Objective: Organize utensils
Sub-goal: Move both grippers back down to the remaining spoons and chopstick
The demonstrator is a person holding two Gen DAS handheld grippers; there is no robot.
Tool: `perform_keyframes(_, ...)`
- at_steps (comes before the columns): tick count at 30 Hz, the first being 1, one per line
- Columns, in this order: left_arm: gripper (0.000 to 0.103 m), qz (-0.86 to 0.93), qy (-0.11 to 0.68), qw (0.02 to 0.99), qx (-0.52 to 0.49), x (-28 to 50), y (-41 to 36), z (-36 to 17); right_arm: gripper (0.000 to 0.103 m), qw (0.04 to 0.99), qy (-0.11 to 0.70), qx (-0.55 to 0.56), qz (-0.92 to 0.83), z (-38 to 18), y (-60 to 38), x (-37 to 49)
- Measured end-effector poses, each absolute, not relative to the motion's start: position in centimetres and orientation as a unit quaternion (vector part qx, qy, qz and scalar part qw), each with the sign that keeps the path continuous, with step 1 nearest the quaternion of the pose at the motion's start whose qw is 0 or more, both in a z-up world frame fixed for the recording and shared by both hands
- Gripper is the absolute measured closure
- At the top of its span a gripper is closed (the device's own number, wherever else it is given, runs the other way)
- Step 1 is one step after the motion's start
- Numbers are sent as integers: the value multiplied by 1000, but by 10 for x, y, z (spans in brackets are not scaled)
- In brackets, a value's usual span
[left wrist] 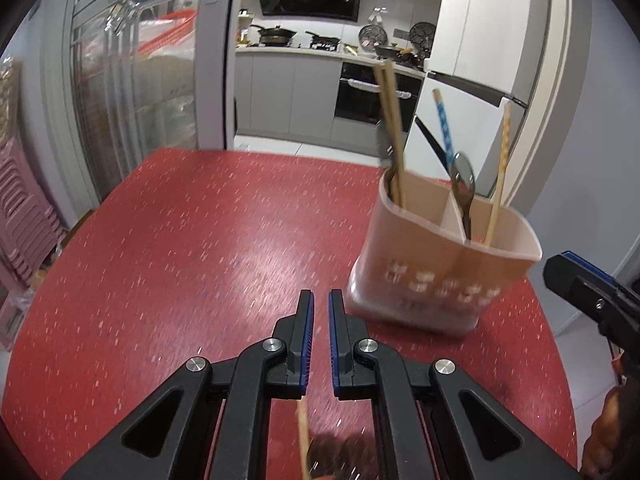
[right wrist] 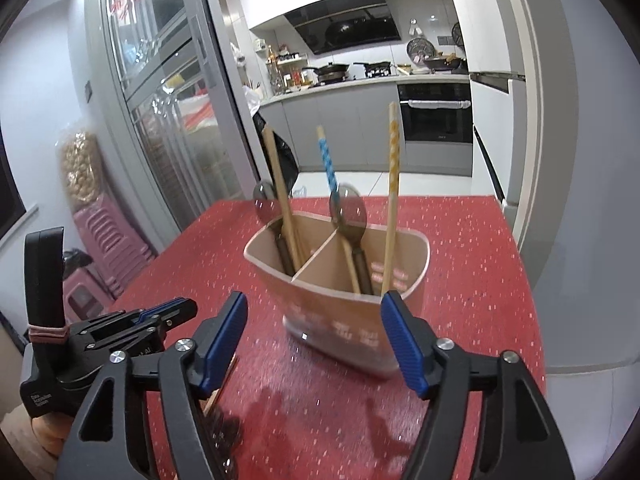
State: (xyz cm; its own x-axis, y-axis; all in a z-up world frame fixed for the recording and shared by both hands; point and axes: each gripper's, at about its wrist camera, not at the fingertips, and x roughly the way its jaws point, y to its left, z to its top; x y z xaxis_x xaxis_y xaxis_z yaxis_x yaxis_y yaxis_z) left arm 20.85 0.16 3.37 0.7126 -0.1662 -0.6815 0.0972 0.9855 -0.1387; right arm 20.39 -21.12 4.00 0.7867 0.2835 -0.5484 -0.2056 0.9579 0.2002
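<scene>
A beige two-compartment utensil holder [left wrist: 444,276] [right wrist: 340,304] stands on the red table [left wrist: 200,240]. It holds wooden chopsticks [left wrist: 390,128], a blue patterned chopstick [right wrist: 329,164], a yellow patterned chopstick [right wrist: 393,168] and two dark spoons [right wrist: 348,208]. My left gripper [left wrist: 320,300] is nearly shut with a narrow gap and nothing between the tips; it hovers left of the holder. Below it lie a wooden chopstick [left wrist: 303,436] and a dark spoon bowl [left wrist: 340,456]. My right gripper [right wrist: 314,308] is wide open, just in front of the holder.
The table's far edge [left wrist: 280,152] meets a doorway to a kitchen. A glass sliding door [left wrist: 132,92] and stacked pink stools [right wrist: 108,240] stand at the left. A white fridge [left wrist: 472,120] is behind the holder. The left gripper body [right wrist: 100,340] shows in the right view.
</scene>
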Motion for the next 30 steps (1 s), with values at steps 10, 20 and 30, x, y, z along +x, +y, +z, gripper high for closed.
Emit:
perform_keyframes(10, 0, -14, 380, 924, -47, 174, 35, 10, 18, 925, 350, 72, 129, 20, -207, 180)
perform_keyframes(20, 0, -7, 421, 905, -56, 144, 56, -23, 0, 890, 431, 79, 126, -13, -195, 169)
perform_keyframes(30, 0, -12, 461, 887, -38, 122, 62, -51, 0, 848, 513, 22, 128, -50, -163, 148)
